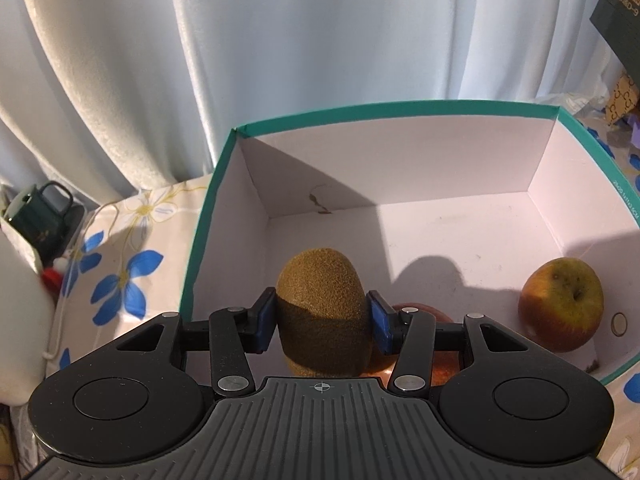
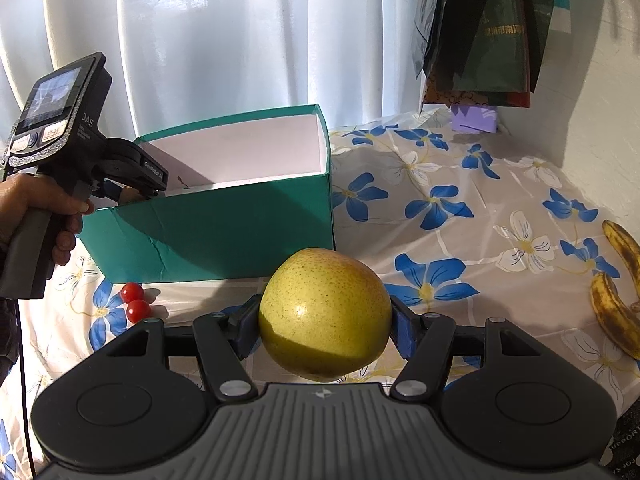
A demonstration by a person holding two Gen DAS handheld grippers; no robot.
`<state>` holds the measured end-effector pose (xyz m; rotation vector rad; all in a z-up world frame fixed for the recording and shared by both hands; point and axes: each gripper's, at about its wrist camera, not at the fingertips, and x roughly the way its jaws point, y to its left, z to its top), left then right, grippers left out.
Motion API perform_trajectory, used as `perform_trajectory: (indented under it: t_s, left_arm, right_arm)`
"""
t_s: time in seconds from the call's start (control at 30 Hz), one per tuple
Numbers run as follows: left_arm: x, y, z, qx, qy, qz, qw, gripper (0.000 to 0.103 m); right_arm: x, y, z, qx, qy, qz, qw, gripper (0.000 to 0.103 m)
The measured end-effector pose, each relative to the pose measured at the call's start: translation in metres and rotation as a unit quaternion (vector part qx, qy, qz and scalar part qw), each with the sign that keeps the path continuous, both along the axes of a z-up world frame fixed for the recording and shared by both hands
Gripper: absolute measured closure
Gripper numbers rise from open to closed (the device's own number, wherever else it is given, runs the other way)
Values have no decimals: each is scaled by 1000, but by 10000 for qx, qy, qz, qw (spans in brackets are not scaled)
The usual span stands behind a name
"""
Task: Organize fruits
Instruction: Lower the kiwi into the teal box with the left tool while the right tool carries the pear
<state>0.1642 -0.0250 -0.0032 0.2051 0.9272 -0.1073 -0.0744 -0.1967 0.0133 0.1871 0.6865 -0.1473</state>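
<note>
L claw (image 1: 322,322) squeezes kiwi (image 1: 322,312) inside box (image 1: 208,216). Go low, let go in bare spot, away frm apple (image 1: 562,304). R claw (image 2: 324,326) grips pear (image 2: 324,314) near box, waits.

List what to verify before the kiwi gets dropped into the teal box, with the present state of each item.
1. Left tool clamped on kiwi: ok, both pads press its sides.
2. Kiwi inside the rim of the teal box: ok.
3. Floor under the kiwi free: not ok, a reddish fruit lies just beneath and behind it.
4. Apple clear of the drop: ok, it sits far to the right.
5. Right tool holding pear: ok, outside the box.
6. Height above the floor: cannot tell.
</note>
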Motion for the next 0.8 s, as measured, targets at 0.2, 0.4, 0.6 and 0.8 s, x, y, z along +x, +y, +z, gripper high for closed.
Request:
perform_trajectory:
  t_s: [0.2, 0.4, 0.6, 0.8]
  left_arm:
    - [10, 5, -8, -258, 238, 68, 9994, 51]
    - [13, 7, -9, -344, 278, 95, 9990, 50]
    - [14, 6, -9, -352, 291, 109, 9989, 50]
    - [11, 6, -5, -720, 337, -18, 9968, 29]
  right_arm:
    - [2, 0, 4, -34, -58, -3, 10000, 39]
    - [3, -3, 6, -53, -73, -47, 9999, 39]
    - [3, -4, 13, -96, -200, -76, 9997, 39]
    - [4, -5, 16, -137, -250, -94, 9996, 39]
